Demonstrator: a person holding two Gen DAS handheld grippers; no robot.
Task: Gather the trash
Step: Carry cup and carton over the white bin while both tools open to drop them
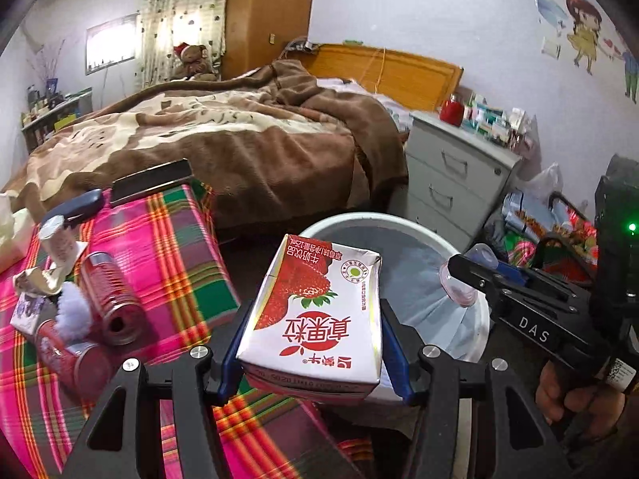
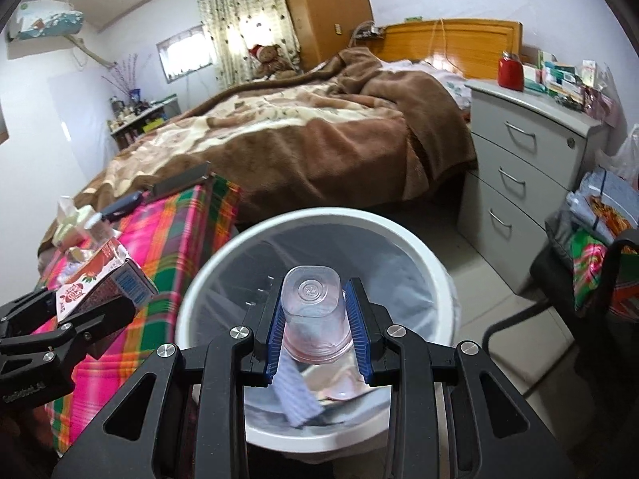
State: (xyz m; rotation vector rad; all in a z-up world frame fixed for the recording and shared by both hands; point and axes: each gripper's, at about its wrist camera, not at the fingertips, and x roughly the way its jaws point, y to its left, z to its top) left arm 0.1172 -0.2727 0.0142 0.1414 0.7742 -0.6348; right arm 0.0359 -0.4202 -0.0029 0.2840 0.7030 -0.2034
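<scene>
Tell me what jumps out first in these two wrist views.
The strawberry milk carton fills the left wrist view, clamped in the left gripper beside the white trash bin. In the right wrist view, the right gripper holds a clear plastic cup, bottom toward the camera, right above the lined bin's opening. Behind them, the bright pink plaid tablecloth holds red cans and wrappers.

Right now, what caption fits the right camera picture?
Right gripper holding a clear plastic cup over the white bin.
</scene>
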